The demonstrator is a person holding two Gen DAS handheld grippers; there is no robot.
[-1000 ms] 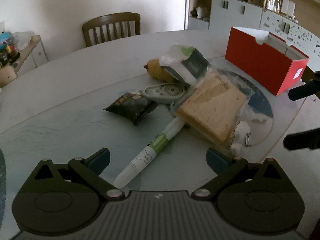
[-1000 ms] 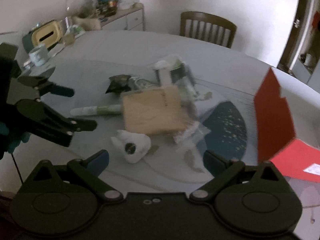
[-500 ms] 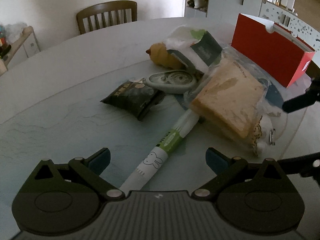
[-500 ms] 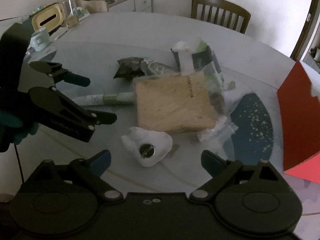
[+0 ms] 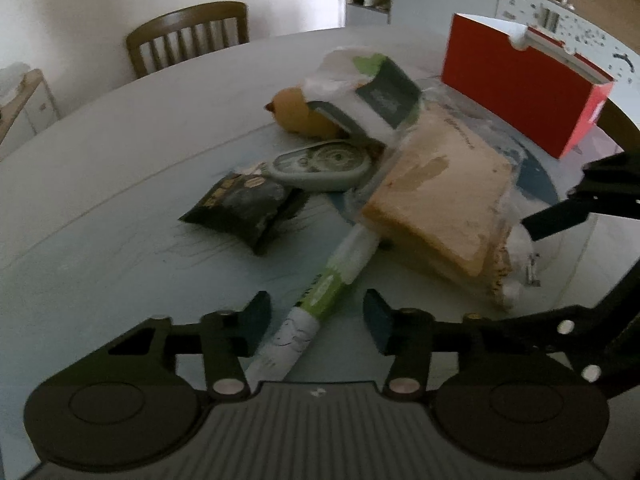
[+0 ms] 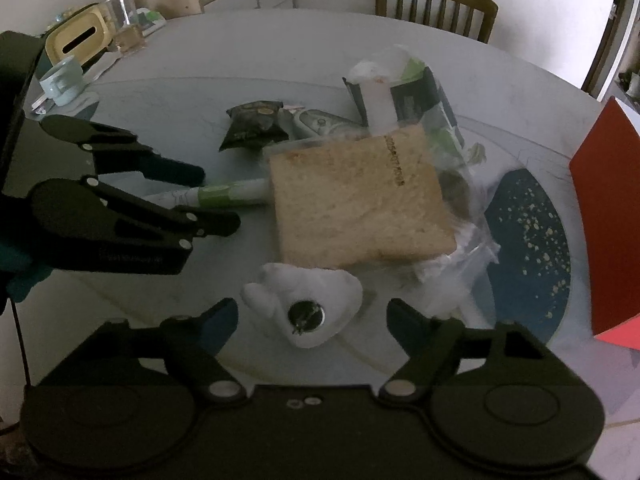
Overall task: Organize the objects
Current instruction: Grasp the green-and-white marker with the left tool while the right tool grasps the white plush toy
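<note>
Since the earlier frames both tools have come lower and closer to the pile, so everything looms larger. The left hand-held gripper has just been closing: its blue-padded fingers, wide apart before, now stand narrowly on either side of the white-and-green pen with a cartoon rabbit print, with a small gap visible on each side, so they are not yet pressing it. The pen lies flat on the pale round tabletop, its far end tucked under the bagged slice of tan bread. The right hand-held gripper has also just been closing a little, yet its jaws stay wide apart, straddling the white fluffy plush charm with a round metal clasp without touching it; the charm rests on the tabletop just in front of the bread. Beyond lie a small black snack packet, a grey-green oval correction-tape dispenser, a yellow rounded object and a crumpled white, green and dark plastic wrapper. The open red cardboard box stands at the far right edge of the pile.
</note>
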